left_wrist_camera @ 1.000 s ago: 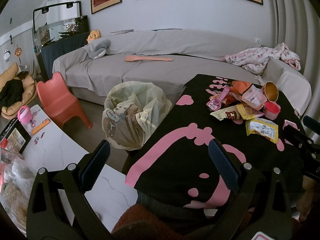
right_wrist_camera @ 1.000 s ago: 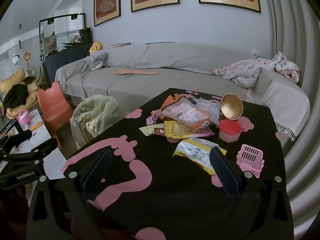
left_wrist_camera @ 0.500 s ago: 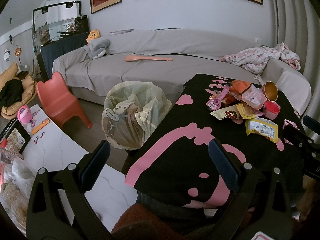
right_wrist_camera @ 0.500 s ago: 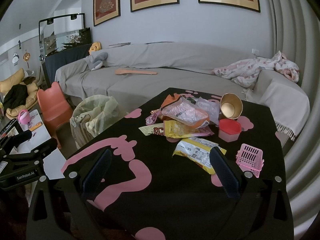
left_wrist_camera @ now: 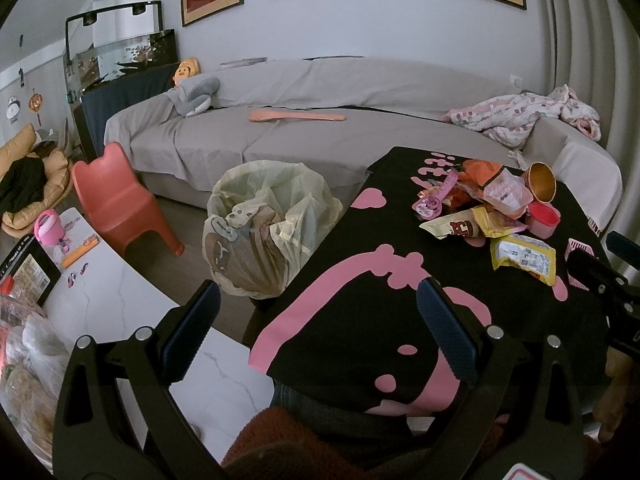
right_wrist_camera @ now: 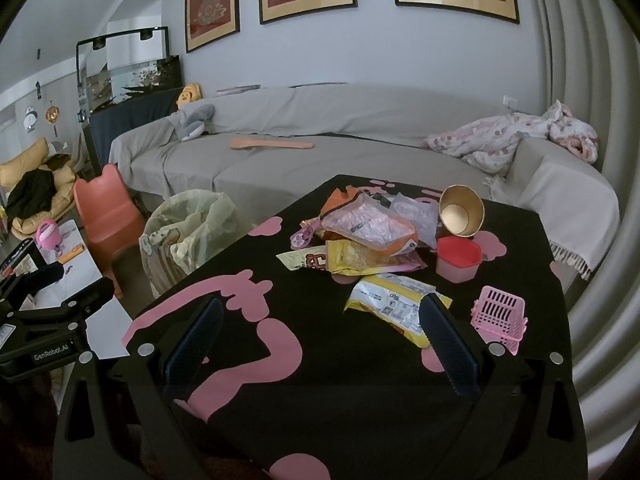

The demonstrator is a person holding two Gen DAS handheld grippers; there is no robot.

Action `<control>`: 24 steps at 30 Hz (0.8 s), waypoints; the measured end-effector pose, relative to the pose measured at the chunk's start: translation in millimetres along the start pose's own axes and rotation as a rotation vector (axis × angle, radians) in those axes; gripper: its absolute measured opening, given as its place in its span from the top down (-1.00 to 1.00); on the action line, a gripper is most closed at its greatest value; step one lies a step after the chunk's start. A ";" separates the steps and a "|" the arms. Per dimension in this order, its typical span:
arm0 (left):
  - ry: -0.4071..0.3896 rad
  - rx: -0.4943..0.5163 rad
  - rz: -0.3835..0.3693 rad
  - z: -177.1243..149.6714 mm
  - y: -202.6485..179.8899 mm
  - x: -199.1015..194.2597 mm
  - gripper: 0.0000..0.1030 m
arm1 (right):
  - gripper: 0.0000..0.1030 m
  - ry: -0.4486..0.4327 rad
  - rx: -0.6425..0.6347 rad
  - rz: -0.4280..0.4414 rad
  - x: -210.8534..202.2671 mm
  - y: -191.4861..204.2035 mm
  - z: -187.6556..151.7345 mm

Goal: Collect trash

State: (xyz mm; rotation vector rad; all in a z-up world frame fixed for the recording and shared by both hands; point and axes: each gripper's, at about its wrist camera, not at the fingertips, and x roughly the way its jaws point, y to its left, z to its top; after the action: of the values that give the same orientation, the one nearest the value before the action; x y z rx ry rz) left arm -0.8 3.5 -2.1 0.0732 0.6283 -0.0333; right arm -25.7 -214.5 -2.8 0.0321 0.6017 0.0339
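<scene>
My right gripper [right_wrist_camera: 320, 336] hangs over the near part of the black table [right_wrist_camera: 520, 240] with its jaws wide apart and empty, and my left gripper [left_wrist_camera: 316, 320] is likewise spread and holding nothing, off toward the table's left edge. The trash lies ahead and a little right of my right-hand tongs: the nearest piece is the yellow wrapper [right_wrist_camera: 394, 304], flat on the cloth, its long axis running from upper left to lower right, one end just beside my right jaw. Beyond it sits a heap of snack bags [right_wrist_camera: 360, 236] around a tipped gold cup [right_wrist_camera: 460, 212] and a red tub [right_wrist_camera: 456, 260], empty as far as I can tell. My right hand is plainly nearer; the left is closer to the lined bin [left_wrist_camera: 268, 232] on the floor beside the table, which already holds what looks like crumpled brown paper, though the liner blurs it. The pink basket [right_wrist_camera: 500, 316] lies apart at right.
</scene>
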 end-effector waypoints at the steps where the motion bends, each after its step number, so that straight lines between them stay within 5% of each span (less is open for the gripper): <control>1: -0.001 0.000 0.000 -0.4 0.3 -0.3 -0.82 | -0.85 0.000 0.000 -0.001 -0.1 0.0 0.2; 24: 0.013 -0.003 -0.014 0.6 -3.6 5.2 -0.82 | -0.85 0.000 -0.001 -0.005 1.3 0.2 3.5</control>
State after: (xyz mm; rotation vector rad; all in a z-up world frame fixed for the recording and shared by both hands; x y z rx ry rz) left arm 3.5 -0.1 -4.8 0.0660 0.6423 -0.0452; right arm -22.7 -214.2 -0.6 0.0296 0.6018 0.0290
